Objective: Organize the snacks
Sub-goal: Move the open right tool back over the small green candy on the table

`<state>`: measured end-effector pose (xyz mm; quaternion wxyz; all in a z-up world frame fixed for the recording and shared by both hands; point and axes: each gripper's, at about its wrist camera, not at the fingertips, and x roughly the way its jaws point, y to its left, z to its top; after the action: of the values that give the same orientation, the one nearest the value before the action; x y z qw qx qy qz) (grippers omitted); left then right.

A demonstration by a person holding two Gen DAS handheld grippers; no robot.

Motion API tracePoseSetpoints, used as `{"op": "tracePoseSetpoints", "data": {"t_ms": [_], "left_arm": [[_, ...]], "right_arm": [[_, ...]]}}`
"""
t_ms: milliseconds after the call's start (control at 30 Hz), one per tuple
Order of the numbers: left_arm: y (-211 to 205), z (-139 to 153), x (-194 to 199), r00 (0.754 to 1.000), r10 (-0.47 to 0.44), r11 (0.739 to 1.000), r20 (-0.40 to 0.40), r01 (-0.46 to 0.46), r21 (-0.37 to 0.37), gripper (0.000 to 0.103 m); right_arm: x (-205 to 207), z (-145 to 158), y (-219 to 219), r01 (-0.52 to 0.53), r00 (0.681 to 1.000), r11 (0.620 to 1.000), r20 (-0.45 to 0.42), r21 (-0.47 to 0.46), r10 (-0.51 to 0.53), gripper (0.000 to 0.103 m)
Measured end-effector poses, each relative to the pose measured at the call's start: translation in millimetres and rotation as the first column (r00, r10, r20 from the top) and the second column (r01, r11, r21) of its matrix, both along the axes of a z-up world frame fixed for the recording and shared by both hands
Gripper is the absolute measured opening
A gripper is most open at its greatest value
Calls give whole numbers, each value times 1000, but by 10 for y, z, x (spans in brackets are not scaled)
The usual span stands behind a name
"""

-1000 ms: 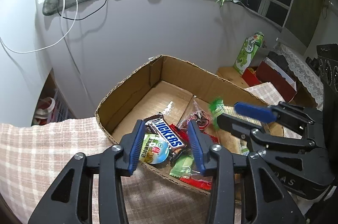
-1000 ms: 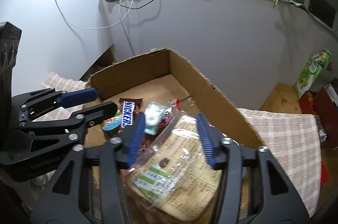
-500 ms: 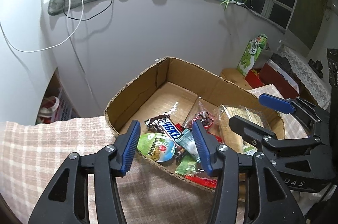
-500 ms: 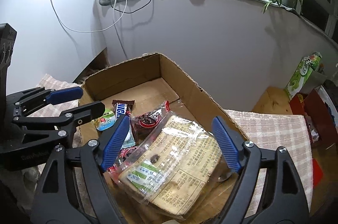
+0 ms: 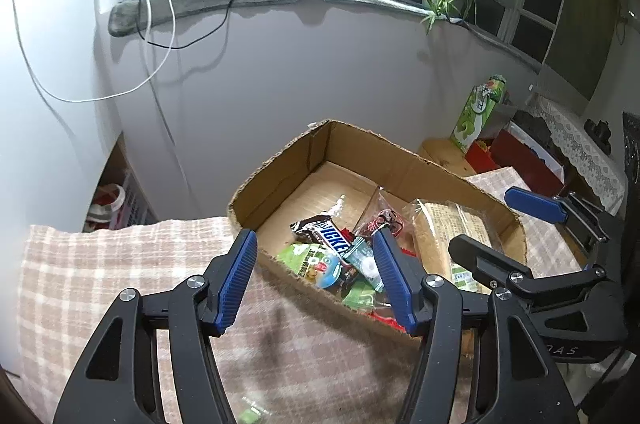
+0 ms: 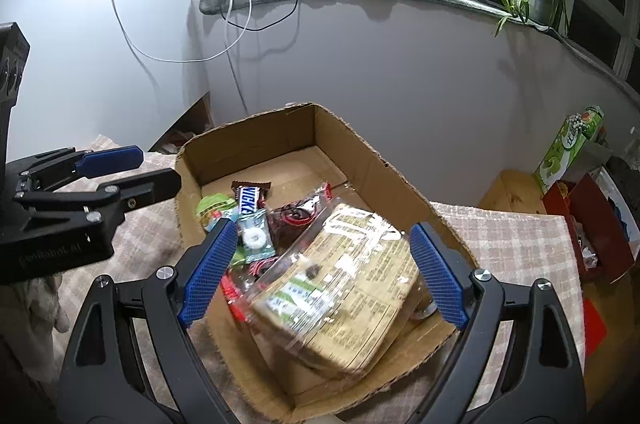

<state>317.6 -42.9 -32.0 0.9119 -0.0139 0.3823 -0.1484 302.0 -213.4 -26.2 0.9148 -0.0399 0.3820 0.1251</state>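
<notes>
Snacks are sitting inside the cardboard box [image 6: 372, 159], which is resting on a plaid-cloth surface [image 5: 120, 264] below a window sill. Contents: a large clear-wrapped bread pack [image 6: 340, 284] is lying tilted against the box's near right wall; a Snickers bar [image 6: 250, 199], a round green-lidded cup [image 6: 214, 209], a small mint in a clear wrapper [image 6: 256, 236] and a bag of dark red-printed sweets [image 6: 296, 218] are clustered to its left. The heap is leaning toward the near end, leaving the far half of the box floor bare, likely because items are being dropped in from the near side.

Right gripper [image 6: 320, 270] is hovering over the bread pack with jaws opening, already wide; the pack is lying between the blue pads but neither pad is pressing on it, so it reads as released, not held. Left gripper [image 5: 316, 276] is hovering above the near box rim over the green cup and Snickers, jaws opening to a middling gap, nothing pinched between them.

Judgement: both grippers are letting go above the box, so this looks like the end of a deposit step. A small green wrapped piece [image 5: 250, 414] is lying on the cloth at the bottom edge of the left wrist view, outside the box; it may be the next thing to collect, though blur is making its identity uncertain.
</notes>
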Motion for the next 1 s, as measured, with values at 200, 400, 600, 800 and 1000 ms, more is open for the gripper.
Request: {"op": "tracePoseSetpoints", "data": {"t_ms": [200, 400, 600, 800, 1000], "left_arm": [[145, 60, -144, 1000, 13, 1000, 9, -13, -19, 60], [394, 129, -360, 998, 48, 998, 32, -47, -41, 60], [705, 126, -575, 994, 100, 994, 46, -97, -47, 60], [1001, 78, -734, 988, 150, 987, 47, -147, -64, 60], [1151, -24, -802, 983, 177, 983, 49, -175, -53, 60]], "right_arm": [[-196, 99, 48, -23, 999, 1000, 24, 16, 23, 90], [-490, 213, 193, -101, 994, 992, 59, 74, 96, 90], [-789, 186, 532, -219, 975, 972, 53, 83, 215, 90], [-1037, 7, 1040, -356, 934, 935, 24, -3, 356, 90], [-1144, -243, 1347, -422, 906, 905, -24, -41, 422, 83]]}}
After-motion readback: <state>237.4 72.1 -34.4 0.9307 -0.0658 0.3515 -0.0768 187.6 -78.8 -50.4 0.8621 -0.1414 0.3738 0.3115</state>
